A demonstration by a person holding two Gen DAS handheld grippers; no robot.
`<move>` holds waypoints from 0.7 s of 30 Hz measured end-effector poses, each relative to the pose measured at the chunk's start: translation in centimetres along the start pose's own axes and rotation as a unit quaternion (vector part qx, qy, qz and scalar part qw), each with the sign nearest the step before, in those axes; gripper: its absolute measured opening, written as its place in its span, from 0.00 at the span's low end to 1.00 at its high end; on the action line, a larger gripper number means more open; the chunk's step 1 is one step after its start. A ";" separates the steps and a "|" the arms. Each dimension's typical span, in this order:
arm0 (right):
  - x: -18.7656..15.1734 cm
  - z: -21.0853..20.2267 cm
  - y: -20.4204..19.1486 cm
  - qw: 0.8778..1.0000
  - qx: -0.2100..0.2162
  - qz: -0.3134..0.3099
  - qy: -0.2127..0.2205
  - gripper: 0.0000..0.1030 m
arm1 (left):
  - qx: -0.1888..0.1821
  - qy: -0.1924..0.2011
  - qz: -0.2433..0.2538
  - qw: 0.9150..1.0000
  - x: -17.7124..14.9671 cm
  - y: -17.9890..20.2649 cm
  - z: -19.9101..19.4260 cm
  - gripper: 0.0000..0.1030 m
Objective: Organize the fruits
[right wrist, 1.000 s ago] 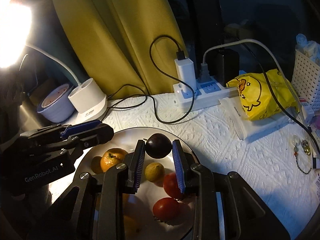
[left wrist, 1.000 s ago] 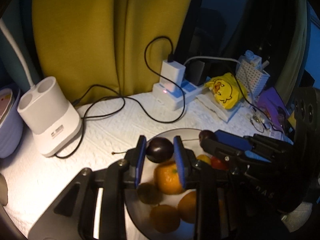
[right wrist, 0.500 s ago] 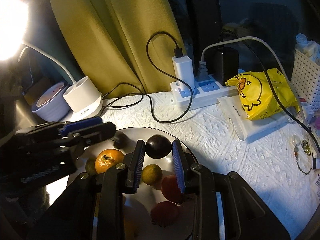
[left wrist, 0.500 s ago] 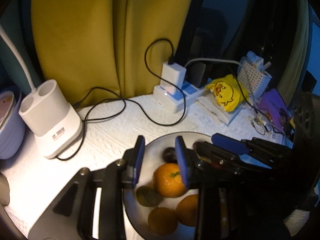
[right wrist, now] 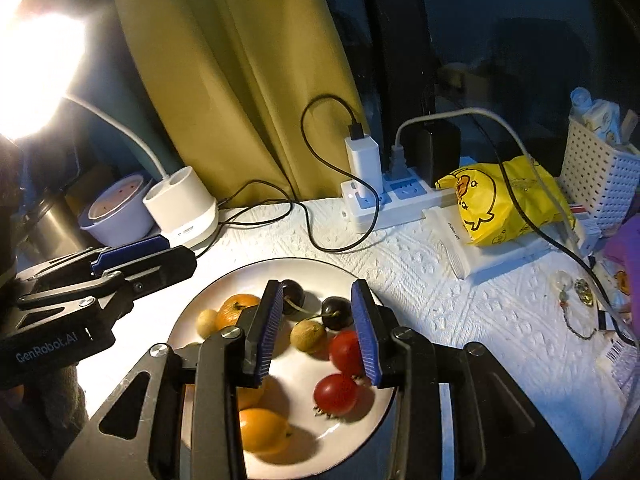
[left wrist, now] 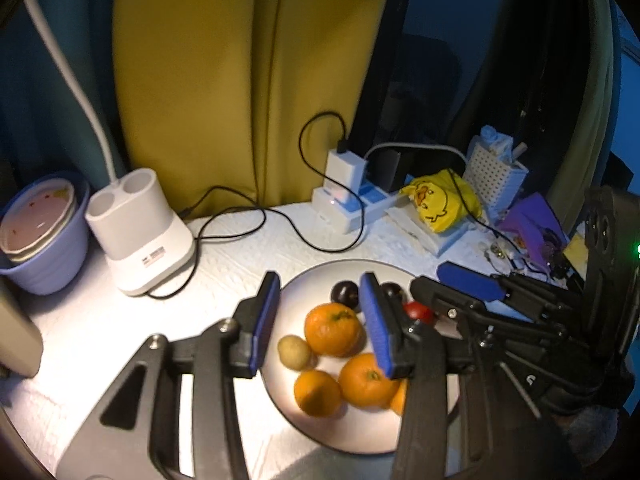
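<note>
Both grippers are hovering over the round plate point(right wrist: 224, 280), which is lying on the white textured cloth point(right wrist: 460, 312). The left gripper point(left wrist: 320, 322) is opening its jaws and gripping nothing; the oranges point(left wrist: 332, 330) are lying below it. The right gripper point(right wrist: 316, 332) is also opening, empty, above two dark cherries point(right wrist: 335, 312) near the plate's far rim. Red tomatoes point(right wrist: 335, 394) are sitting toward the right edge. A black cable point(right wrist: 320, 240) is running just behind the plate.
</note>
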State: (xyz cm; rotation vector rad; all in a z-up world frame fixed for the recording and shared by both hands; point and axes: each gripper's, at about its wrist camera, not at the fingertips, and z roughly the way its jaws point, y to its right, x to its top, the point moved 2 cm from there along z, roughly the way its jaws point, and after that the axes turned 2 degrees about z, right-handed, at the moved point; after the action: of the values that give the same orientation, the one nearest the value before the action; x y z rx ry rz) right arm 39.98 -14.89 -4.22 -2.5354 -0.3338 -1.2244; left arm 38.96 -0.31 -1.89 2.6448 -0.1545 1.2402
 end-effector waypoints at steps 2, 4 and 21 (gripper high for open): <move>-0.1 -0.7 -0.4 1.000 0.000 -0.002 0.003 0.36 | 0.004 0.006 0.000 1.000 -0.4 0.2 -0.9 0.42; -0.4 -1.4 -0.9 1.000 0.001 -0.004 0.006 0.36 | 0.004 0.010 -0.003 1.000 -0.8 0.3 -1.7 0.42; -3.5 -9.0 -4.7 0.999 0.003 -0.032 0.028 0.37 | 0.015 0.053 -0.015 0.998 -5.2 1.1 -10.8 0.70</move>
State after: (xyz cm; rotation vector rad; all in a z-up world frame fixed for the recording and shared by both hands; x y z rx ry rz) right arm 29.80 -14.12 -0.83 -2.4971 -0.4086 -1.3129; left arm 27.33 1.21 1.02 2.5889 -0.0794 1.3808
